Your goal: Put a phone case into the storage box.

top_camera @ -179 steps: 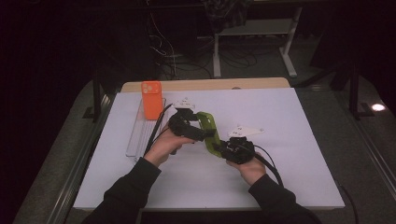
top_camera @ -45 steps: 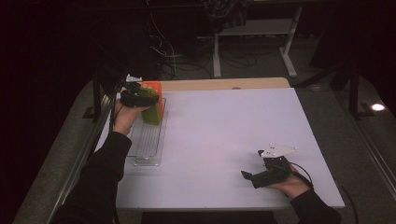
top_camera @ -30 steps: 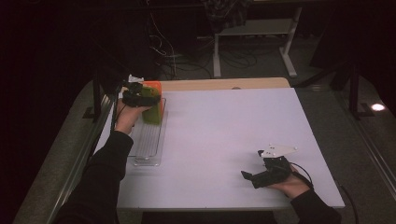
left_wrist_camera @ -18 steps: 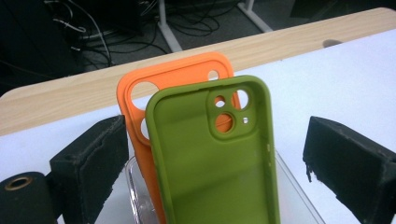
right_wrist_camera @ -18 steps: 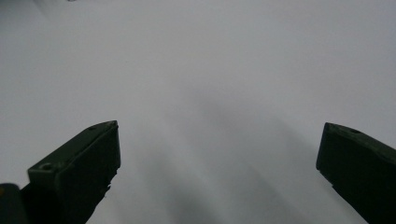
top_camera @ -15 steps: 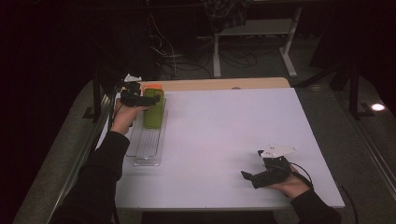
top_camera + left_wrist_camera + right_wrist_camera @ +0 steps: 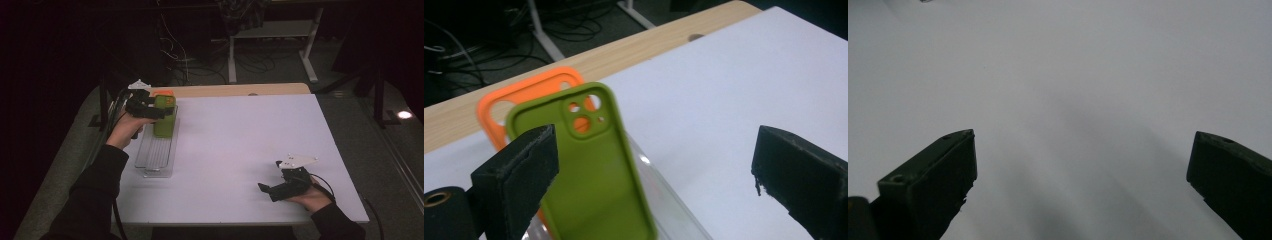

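Note:
A green phone case [image 7: 164, 117] stands upright in a clear slotted rack [image 7: 156, 152] at the table's far left, with an orange case [image 7: 163, 93] right behind it. My left gripper [image 7: 155, 111] hovers at the green case's left side. Its jaws have just been opening and now stand wide. In the left gripper view the green case [image 7: 591, 165] rises free between the jaws of my left gripper [image 7: 654, 150], close to the left one, and the orange case [image 7: 521, 95] peeks out behind. My right gripper [image 7: 265, 189] rests open at the front right, nothing between the jaws of this gripper [image 7: 1083, 150].
The white table top [image 7: 240, 140] stretches between the two hands. A wooden strip [image 7: 235, 90] runs along its far edge. Beyond it are cables and a stand's legs on the dark floor. The rack's near slots hold nothing.
My left gripper has opened off the green case and drawn back a little, up and to the left; the case stays standing in the rack. The right hand has kept still.

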Action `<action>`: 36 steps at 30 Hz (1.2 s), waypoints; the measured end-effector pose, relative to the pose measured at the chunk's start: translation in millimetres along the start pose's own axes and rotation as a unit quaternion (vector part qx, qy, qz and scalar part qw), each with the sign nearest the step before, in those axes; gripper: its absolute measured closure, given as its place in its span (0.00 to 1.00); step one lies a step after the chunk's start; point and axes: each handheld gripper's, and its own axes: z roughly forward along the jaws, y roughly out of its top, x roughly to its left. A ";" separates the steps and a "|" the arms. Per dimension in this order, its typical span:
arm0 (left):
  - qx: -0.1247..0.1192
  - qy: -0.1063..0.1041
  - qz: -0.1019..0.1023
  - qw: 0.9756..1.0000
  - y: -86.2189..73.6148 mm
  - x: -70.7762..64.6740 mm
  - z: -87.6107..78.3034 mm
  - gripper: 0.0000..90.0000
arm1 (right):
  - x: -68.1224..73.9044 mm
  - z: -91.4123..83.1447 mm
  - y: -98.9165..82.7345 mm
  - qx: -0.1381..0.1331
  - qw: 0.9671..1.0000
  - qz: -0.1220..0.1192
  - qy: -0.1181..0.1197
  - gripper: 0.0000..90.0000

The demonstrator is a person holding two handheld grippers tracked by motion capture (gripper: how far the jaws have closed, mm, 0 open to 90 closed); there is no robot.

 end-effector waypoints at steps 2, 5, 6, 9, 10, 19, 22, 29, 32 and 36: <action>-0.001 -0.007 0.002 1.000 -0.3 -3.4 -2.1 0.05 | 0.2 -0.7 0.4 0.000 1.000 0.002 -0.001 0.00; -0.001 -0.014 0.007 1.000 -1.1 -7.4 -6.3 0.05 | 0.0 -1.3 1.1 -0.003 1.000 0.004 -0.001 0.00; 0.001 -0.017 0.009 1.000 -1.6 -8.8 -7.6 0.05 | -0.1 -1.7 1.4 -0.003 1.000 0.004 -0.002 0.00; 0.002 -0.025 0.014 1.000 -3.1 -13.6 -10.8 0.05 | -0.3 -3.0 2.7 -0.005 1.000 0.006 -0.001 0.00; 0.007 -0.027 0.021 0.999 -3.3 -14.9 -12.2 0.05 | -0.6 -3.5 3.2 -0.006 1.000 0.005 -0.001 0.00; 0.006 -0.045 0.040 0.998 -14.7 -32.9 -18.7 0.05 | -2.5 -6.5 8.3 -0.008 1.000 0.003 0.000 0.00; 0.006 -0.049 0.045 0.998 -20.8 -38.2 -21.0 0.05 | -3.7 -8.6 10.9 -0.013 1.000 -0.001 -0.001 0.00; 0.004 -0.064 0.052 0.997 -34.7 -46.2 -26.4 0.05 | -7.8 -13.8 18.2 -0.026 1.000 -0.002 -0.001 0.00; 0.001 -0.069 0.052 0.996 -39.8 -50.2 -29.4 0.05 | -7.5 -15.7 20.9 -0.029 1.000 -0.002 0.001 0.00; 0.000 -0.075 0.058 0.996 -48.5 -56.0 -33.5 0.05 | -6.6 -16.9 23.1 -0.031 1.000 -0.003 0.002 0.00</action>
